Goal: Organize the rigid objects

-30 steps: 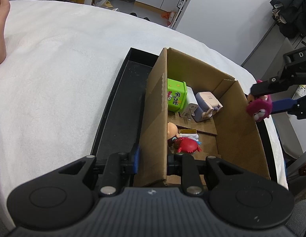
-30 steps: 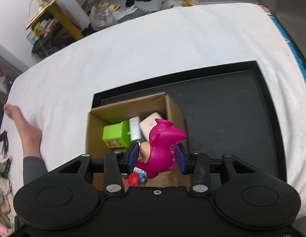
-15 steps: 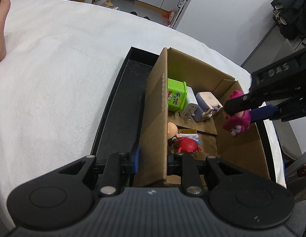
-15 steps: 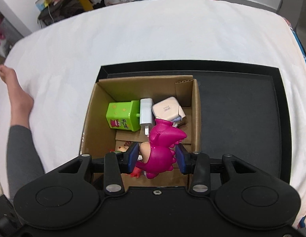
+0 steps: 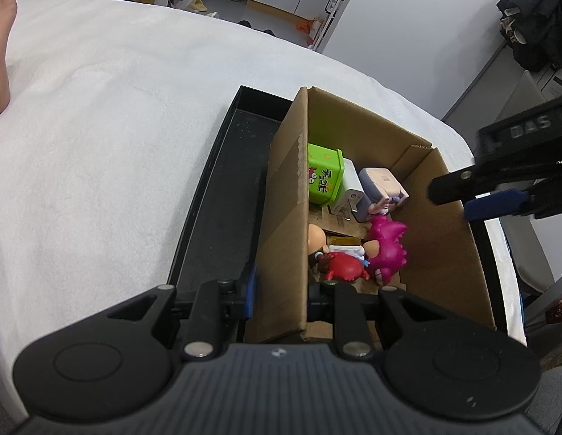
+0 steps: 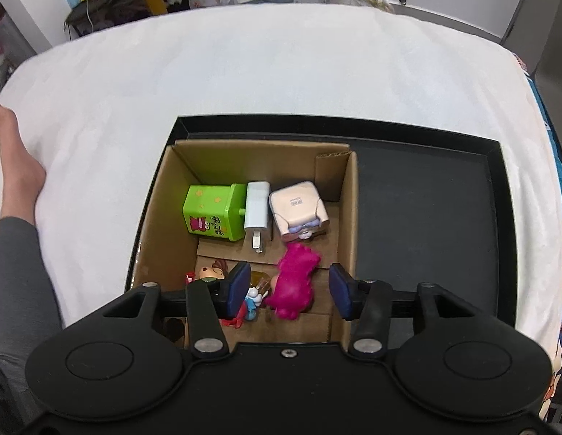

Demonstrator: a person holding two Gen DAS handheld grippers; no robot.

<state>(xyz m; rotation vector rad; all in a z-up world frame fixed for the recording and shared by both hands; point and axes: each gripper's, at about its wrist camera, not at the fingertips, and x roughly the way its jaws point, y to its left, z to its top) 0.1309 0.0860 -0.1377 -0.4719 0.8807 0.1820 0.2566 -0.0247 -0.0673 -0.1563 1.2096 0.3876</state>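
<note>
**A:** Pink dinosaur toy (image 6: 294,282) isn't up in the right gripper (image 6: 290,291) anymore, it's lying on the floor of the cardboard box (image 5: 281,217). Jaws have just been opening, they stand apart above it with nothing touching the pads now.

**B:** Yeah, it sits in the box's near end, right beside the red crab figure (image 5: 342,266) and just short of the pale pink charger (image 6: 297,208). Left gripper (image 5: 279,295) is clamped tight on the box's side wall.

**A:** My worry is the box tipping. If that left grip pulls while the right one lifts out and clips the rim, the whole box could slide on the black tray (image 6: 426,210).

**B:** Or the dino rolls into the other figures.
</note>
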